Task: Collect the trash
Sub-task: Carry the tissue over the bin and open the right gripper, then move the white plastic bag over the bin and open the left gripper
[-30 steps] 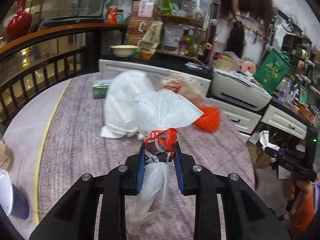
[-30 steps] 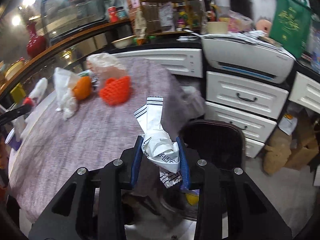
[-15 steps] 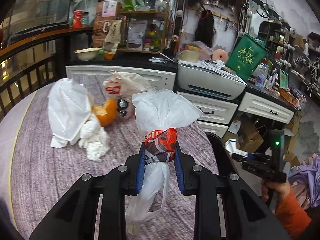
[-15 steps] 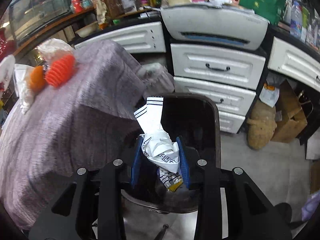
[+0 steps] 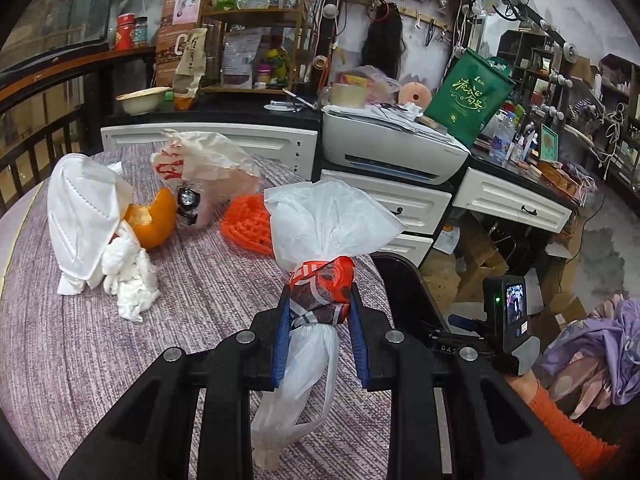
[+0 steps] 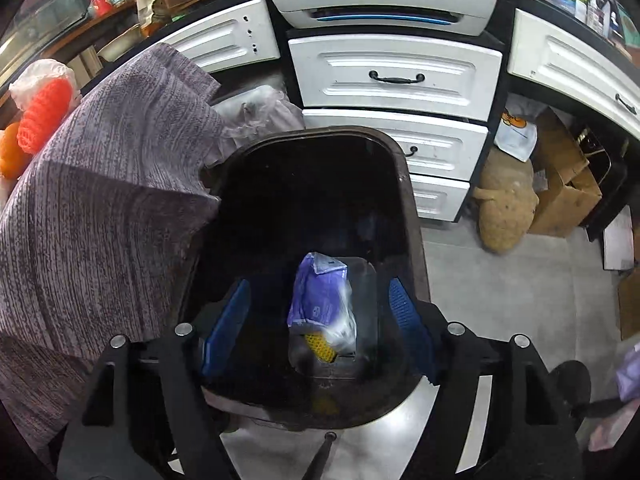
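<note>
A table covered by a purple cloth [image 5: 80, 340] is seen, with the dark bin [image 6: 412, 216] just beside its edge. A soft, light plastic bag [image 5: 320, 224] is clamped at its bunched neck by the left gripper [image 5: 320, 320]. The right gripper [image 6: 320, 320] has just been opening and is empty above the bin, whose mouth is free.
</note>
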The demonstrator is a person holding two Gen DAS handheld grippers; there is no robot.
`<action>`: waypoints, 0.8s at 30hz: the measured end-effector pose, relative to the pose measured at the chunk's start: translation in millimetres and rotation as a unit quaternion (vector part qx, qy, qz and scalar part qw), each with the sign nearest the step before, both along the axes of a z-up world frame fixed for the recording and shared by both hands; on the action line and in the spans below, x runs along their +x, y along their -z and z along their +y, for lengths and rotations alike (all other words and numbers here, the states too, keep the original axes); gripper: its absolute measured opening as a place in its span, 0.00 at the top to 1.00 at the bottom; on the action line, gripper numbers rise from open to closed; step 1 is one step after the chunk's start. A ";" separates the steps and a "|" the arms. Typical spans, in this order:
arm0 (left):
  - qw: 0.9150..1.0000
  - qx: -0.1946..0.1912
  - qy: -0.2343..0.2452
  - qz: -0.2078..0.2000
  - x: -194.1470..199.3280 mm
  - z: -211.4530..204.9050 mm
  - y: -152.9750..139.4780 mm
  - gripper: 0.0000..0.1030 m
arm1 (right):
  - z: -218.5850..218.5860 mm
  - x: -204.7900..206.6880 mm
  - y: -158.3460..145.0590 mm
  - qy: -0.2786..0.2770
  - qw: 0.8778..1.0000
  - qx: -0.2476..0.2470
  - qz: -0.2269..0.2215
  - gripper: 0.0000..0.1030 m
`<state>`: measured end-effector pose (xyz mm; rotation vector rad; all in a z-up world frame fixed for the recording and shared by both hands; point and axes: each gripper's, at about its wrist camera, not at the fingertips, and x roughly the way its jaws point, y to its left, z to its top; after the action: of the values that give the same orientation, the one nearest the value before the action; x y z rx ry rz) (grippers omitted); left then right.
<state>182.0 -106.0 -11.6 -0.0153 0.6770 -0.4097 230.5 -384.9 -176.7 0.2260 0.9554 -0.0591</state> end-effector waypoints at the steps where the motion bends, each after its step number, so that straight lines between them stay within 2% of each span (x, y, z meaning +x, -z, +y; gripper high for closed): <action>1: 1.000 0.000 0.002 0.002 0.1 -2.0 0.7 0.75 | -1.1 -2.0 0.2 0.003 1.000 -0.001 0.000 0.29; 10: 0.999 -0.009 0.028 0.018 4.2 -26.2 6.3 0.75 | -11.2 -25.5 -19.1 0.025 0.999 -0.012 -0.028 0.25; 14: 0.999 -0.009 0.046 0.022 5.5 -46.7 9.8 0.74 | -20.7 -36.6 -34.3 0.045 0.998 -0.010 -0.051 0.19; 20: 0.995 -0.015 0.078 0.052 10.6 -81.7 23.8 0.75 | -39.1 -50.6 -53.0 0.069 0.995 -0.027 -0.074 0.18; 24: 0.993 -0.004 0.094 0.066 10.5 -106.5 34.7 0.75 | -57.7 -55.7 -58.2 0.089 0.993 -0.025 -0.075 0.18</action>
<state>192.5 -212.4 -46.3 0.0147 0.8103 -0.5958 174.8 -442.6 -118.4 0.2651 0.7819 -0.2275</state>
